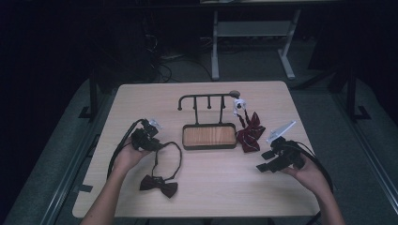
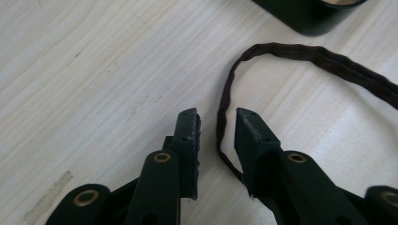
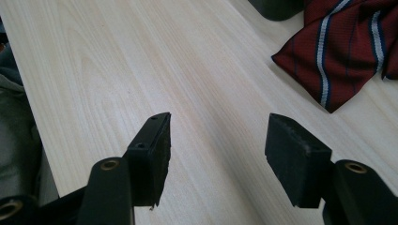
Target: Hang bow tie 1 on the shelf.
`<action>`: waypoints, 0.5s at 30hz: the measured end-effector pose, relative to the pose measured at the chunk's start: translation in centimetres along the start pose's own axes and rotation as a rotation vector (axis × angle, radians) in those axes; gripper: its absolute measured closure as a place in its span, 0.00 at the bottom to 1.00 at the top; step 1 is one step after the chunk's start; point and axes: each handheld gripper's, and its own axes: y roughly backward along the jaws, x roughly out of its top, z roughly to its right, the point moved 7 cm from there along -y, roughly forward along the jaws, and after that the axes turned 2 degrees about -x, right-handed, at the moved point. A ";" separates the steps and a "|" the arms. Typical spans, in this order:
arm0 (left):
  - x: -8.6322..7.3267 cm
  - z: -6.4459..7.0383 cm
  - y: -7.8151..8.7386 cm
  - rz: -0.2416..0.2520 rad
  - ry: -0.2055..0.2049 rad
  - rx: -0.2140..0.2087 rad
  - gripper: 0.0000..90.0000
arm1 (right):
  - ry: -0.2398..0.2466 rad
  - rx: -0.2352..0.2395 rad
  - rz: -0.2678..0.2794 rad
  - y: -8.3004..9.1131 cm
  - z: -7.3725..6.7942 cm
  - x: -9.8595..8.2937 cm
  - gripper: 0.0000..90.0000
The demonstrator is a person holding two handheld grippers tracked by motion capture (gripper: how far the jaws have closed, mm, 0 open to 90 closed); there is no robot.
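A dark maroon bow tie [image 1: 158, 183] lies on the table's near left. Its thin strap [image 1: 177, 159] loops up toward my left gripper [image 1: 161, 146]. In the left gripper view the strap [image 2: 300, 52] curves down between the jaws of the left gripper [image 2: 217, 115], which stand a little apart and do not pinch it. A red striped bow tie [image 1: 250, 133] lies right of the stand. My right gripper [image 1: 264, 161] hovers open near the table's right, just short of the striped tie [image 3: 347, 51]. Nothing lies between the jaws of the right gripper [image 3: 218, 119].
A black stand [image 1: 209, 136] with a wooden tray base and a hooked rail [image 1: 206, 97] sits mid-table. A small white object [image 1: 239, 105] hangs at the rail's right end. The stand's corner [image 2: 305, 18] shows beyond the strap. Bare wood lies along the front edge.
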 end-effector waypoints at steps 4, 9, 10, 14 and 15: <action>-0.2 0.0 -0.5 -0.020 0.005 -0.009 0.80 | 0.003 0.001 0.001 0.0 0.0 0.0 0.45; -0.4 -0.1 -0.7 -0.043 0.004 -0.020 0.88 | 0.008 0.002 0.003 0.0 -0.1 0.1 0.45; -0.5 -0.2 -0.7 -0.047 0.003 -0.023 0.89 | 0.009 0.004 0.004 0.0 -0.1 0.1 0.45; -0.6 -0.1 -0.9 -0.059 0.000 -0.023 0.92 | 0.010 0.008 0.008 0.1 -0.2 0.2 0.45; -0.6 -0.1 -0.9 -0.061 -0.002 -0.020 0.92 | 0.011 0.007 0.009 0.1 -0.2 0.2 0.45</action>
